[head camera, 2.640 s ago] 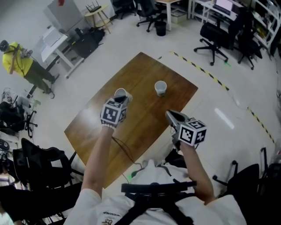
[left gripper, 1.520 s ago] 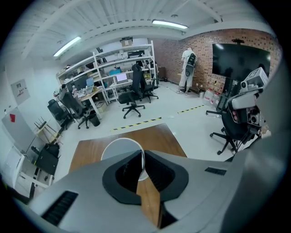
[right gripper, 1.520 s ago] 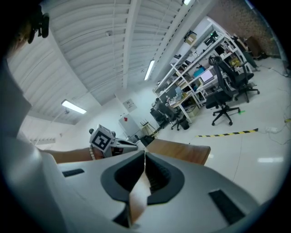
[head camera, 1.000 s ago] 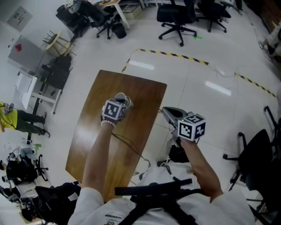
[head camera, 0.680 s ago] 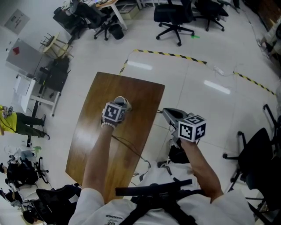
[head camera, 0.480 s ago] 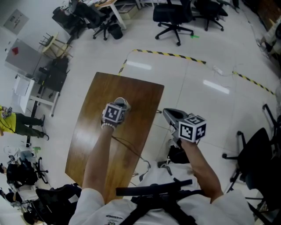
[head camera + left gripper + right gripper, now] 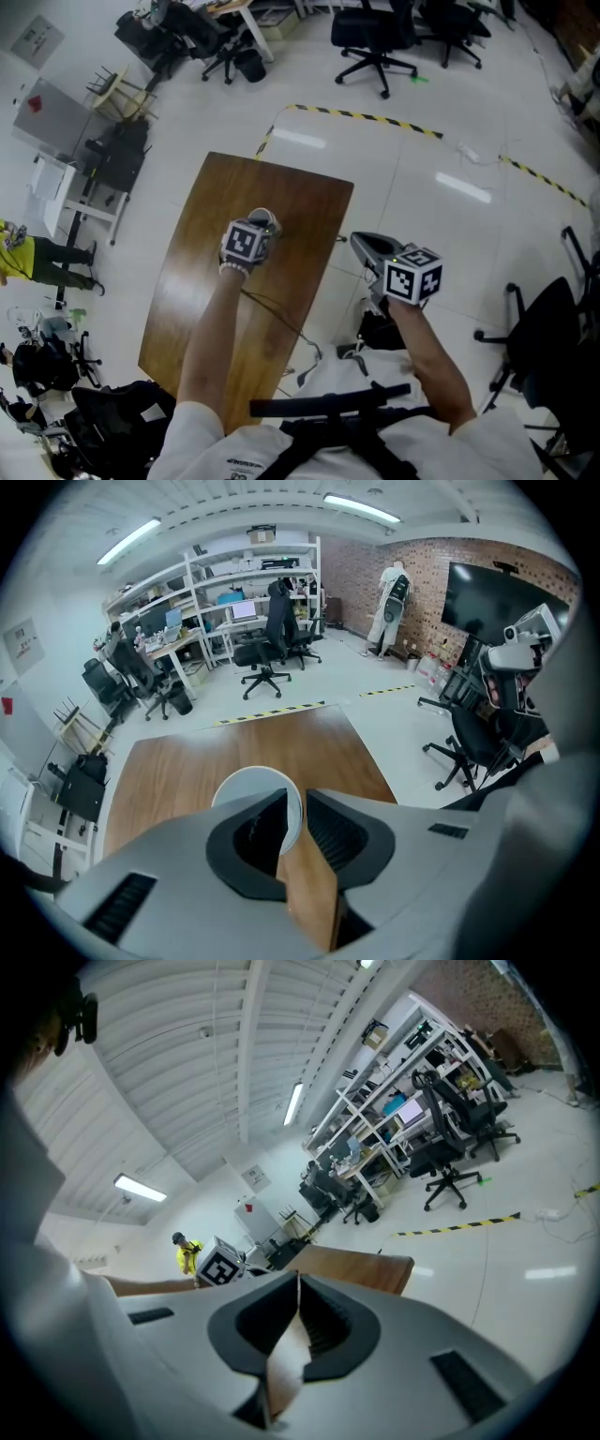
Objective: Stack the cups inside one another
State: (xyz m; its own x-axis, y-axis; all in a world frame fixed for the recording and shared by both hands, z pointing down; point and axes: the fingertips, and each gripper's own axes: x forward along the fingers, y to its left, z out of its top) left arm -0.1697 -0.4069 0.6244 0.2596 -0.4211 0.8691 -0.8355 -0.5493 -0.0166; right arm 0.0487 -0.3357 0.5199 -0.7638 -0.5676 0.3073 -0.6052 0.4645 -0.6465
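Filling the middle left of the head view, a brown wooden table (image 7: pixel 202 253) stands on a glossy white floor (image 7: pixel 450 131), its top bare apart from a dark cable (image 7: pixel 272 314) trailing across the near half. A strip of yellow-and-black tape (image 7: pixel 366 116) runs over the floor beyond the table's far edge. Black office chairs (image 7: pixel 375 37) crowd the top of that frame, a white cabinet (image 7: pixel 47 111) with a red mark sits at upper left, and a person in yellow (image 7: pixel 19 251) stands at the left edge. In the left gripper view, shelves (image 7: pixel 234 574) with desks line the back, a brick wall (image 7: pixel 422 574) with a dark screen (image 7: pixel 487 597) is at upper right, and strip lights (image 7: pixel 361 508) cross the ceiling.

The white cup (image 7: pixel 248 782) stands upright on the table, near the centre of that view. The left gripper (image 7: pixel 296 808) points steeply down at it; its jaws have just been opening and now stand a little apart, one inside the cup and one outside, with the rim between them and a gap showing. The right gripper (image 7: pixel 298 1283), at right of the table over the floor, has its jaws closed tip to tip on nothing.
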